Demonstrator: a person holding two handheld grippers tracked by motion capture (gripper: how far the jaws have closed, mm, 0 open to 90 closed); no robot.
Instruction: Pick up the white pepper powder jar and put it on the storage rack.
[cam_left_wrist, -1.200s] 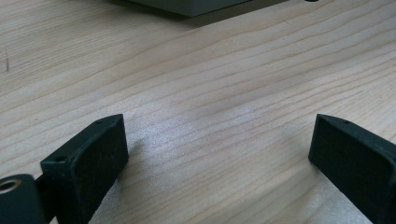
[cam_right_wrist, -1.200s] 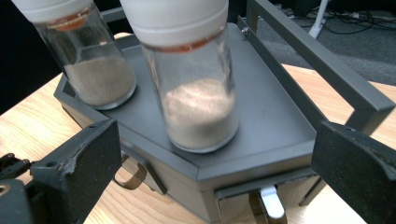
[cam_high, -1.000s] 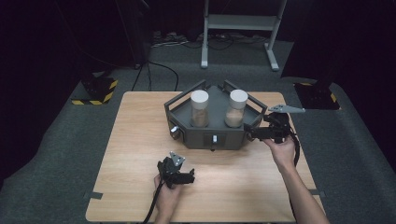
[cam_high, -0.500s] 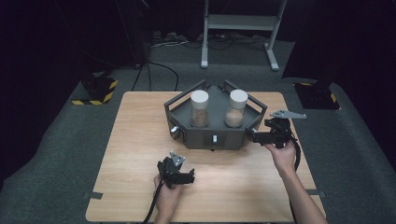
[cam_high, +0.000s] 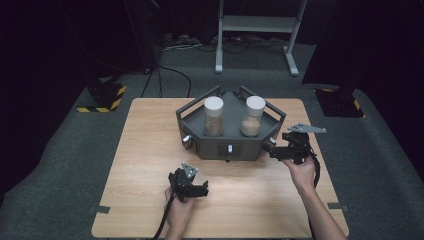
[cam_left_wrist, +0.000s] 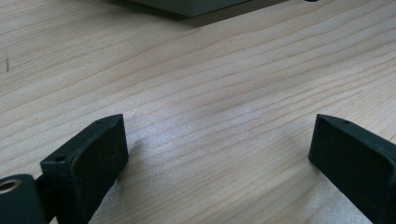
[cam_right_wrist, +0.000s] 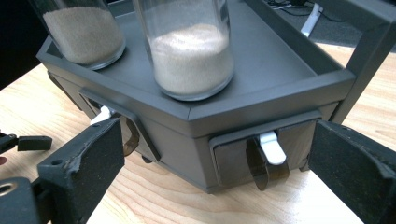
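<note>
A: Largest items?
B: Counter (cam_high: 150, 150); grey tray (cam_high: 230, 135) at its far centre, carrying two sand jars (cam_right_wrist: 191, 51).
A: Grippers?
B: Right gripper (cam_high: 274, 150), jaws spread, facing tray's drawer latch (cam_right_wrist: 271, 148); left gripper (cam_high: 202, 190), jaws spread, near tray's front.

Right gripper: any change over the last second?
The right gripper moved slightly down and in toward the grey box's right drawer, jaws open, holding nothing. The left gripper, box and both jars stayed put.
</note>
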